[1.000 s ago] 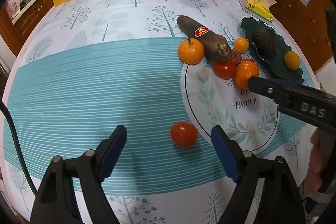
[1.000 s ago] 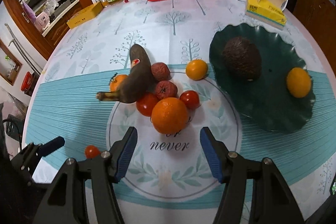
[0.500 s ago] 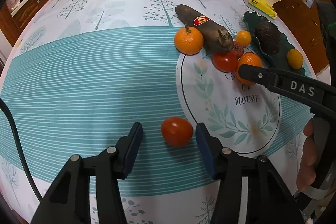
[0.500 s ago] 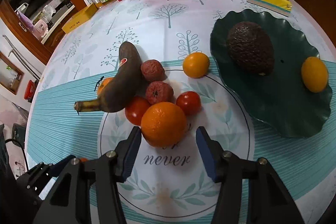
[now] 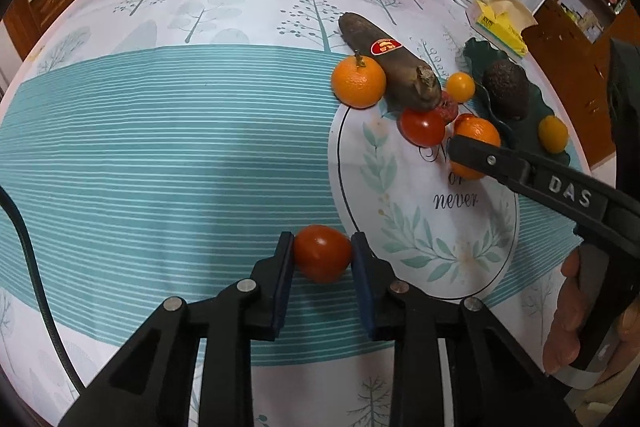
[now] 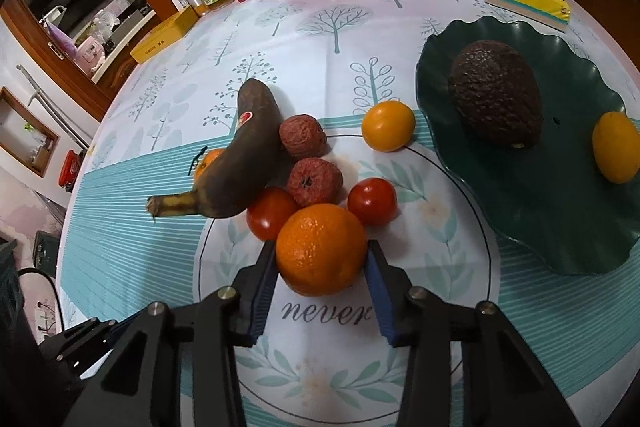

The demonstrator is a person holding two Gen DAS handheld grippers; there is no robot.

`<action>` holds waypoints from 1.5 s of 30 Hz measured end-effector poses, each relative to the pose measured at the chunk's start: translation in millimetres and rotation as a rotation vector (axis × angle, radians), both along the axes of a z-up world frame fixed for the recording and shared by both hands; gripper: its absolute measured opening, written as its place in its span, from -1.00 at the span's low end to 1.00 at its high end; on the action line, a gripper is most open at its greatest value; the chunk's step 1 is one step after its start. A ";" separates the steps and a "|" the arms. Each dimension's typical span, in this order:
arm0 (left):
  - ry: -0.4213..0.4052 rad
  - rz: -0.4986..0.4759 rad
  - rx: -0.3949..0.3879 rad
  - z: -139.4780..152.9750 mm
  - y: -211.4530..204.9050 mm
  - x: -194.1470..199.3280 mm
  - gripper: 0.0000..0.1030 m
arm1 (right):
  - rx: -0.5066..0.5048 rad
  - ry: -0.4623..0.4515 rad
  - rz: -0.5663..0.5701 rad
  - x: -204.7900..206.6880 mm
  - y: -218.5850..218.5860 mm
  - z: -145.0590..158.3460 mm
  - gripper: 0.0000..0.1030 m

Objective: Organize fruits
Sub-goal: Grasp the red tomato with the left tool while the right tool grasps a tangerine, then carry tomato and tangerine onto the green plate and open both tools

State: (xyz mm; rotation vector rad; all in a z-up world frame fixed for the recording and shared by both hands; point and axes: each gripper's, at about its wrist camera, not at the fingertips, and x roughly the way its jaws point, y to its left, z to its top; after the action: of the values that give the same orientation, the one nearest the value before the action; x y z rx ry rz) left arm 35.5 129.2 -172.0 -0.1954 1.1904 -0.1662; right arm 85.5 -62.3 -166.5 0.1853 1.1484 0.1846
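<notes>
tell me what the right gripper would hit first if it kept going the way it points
The right gripper has just been closing around the big orange, so that fruit is already in its line. Pushed further, the orange would likely bump the two tomatoes just beyond it.

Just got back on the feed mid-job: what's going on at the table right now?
A person is sorting fruit with two handheld grippers. The left gripper has just closed on a lone red tomato on the striped cloth. The right gripper has been closing around the big orange at the front of the fruit pile, pads against its sides. Both fruits look to be on the table. The green plate already holds an avocado and a small yellow fruit.
</notes>
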 end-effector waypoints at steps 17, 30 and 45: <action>-0.095 -0.123 0.041 94.0 -73.0 24.4 -0.49 | 0.032 -0.070 -0.020 -49.3 -56.5 60.3 -0.16; -0.182 -0.264 -0.005 160.1 -202.9 81.5 -0.48 | -0.036 -0.258 -0.095 2.7 -166.9 163.1 -0.16; -0.055 -0.241 0.078 45.1 -300.0 88.0 -0.48 | -0.085 -0.061 -0.054 102.3 -223.0 54.6 -0.16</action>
State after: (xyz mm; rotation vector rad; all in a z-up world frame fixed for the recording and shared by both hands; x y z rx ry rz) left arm 123.6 -170.8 -127.0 0.0219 1.1614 -0.3334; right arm 187.8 -285.2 -111.9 0.1349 1.0871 0.0928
